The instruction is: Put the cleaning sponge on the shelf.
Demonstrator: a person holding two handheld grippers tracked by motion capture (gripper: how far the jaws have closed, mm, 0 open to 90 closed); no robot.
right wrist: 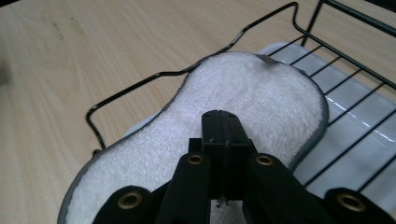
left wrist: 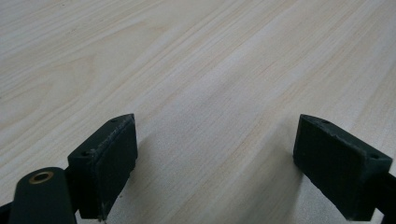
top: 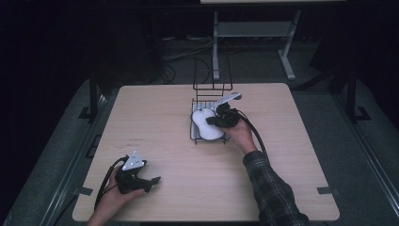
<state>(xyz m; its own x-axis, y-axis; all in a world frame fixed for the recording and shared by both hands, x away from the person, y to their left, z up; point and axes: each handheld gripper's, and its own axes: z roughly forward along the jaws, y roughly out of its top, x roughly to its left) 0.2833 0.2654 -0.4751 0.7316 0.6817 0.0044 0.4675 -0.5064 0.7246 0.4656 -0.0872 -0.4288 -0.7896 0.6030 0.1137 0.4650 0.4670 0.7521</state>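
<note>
Holding my right gripper (right wrist: 223, 122) with its jaws pressed flat together and nothing between them, I have it low over the white sponge pad (right wrist: 243, 107), which fills the middle of the right gripper view. The pad is peanut-shaped, fuzzy, with a dark edge, and it lies flat inside the black wire rack (right wrist: 154, 77), on the pale tray (right wrist: 359, 121) under the wires. Whether my jaw tips touch the pad I cannot tell.

In the high view the rack (top: 194, 123) sits just right of the frame's centre on the light wooden table (top: 155, 122), with my right gripper (top: 210, 121) over the pad (top: 203, 123). My left gripper (top: 157, 179) rests at the lower left of that frame, well apart from the rack. Its jaws stand wide in the left gripper view, with bare tabletop (left wrist: 215, 93) between them.
</note>
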